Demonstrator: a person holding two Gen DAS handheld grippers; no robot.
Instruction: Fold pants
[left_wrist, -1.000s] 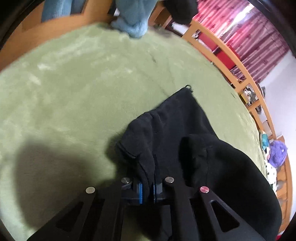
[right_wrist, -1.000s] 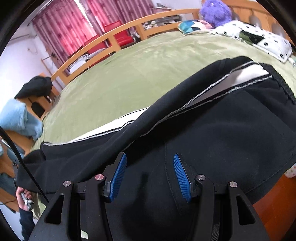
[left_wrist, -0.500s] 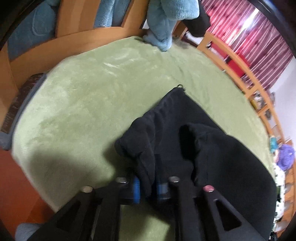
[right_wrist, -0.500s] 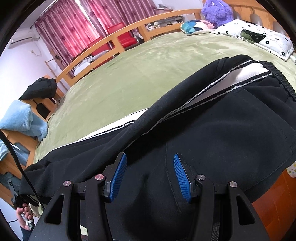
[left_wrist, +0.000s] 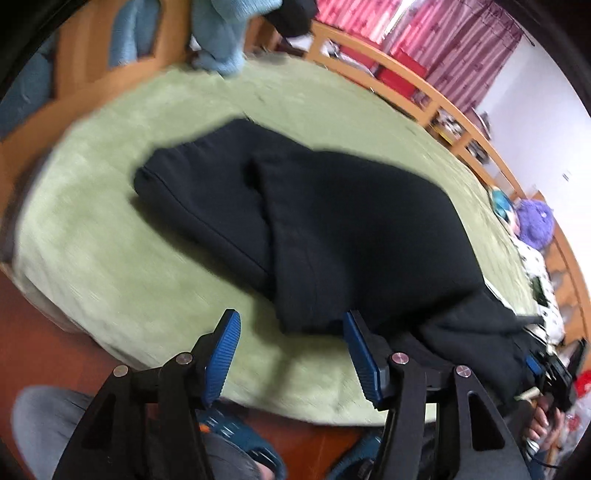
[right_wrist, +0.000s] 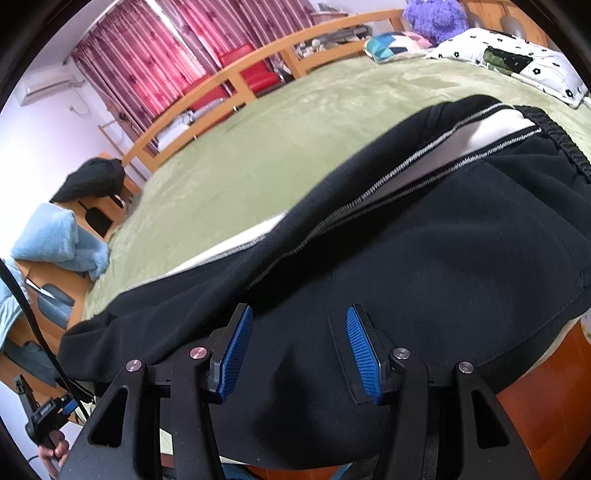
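Lying soft and limp across the green blanket (left_wrist: 110, 266), black pants (left_wrist: 351, 221) with legs toward 10 o'clock and waistband (right_wrist: 565, 140) toward 2 o'clock; probably light, floppy, non-slippery fleece, best pinched at a hem or the ribbed waistband rather than mid-panel. Hovering spread and empty at the near edge, left gripper (left_wrist: 291, 354); likewise spread, gripping nothing over the seat, right gripper (right_wrist: 299, 350). Seeing no containers anywhere.
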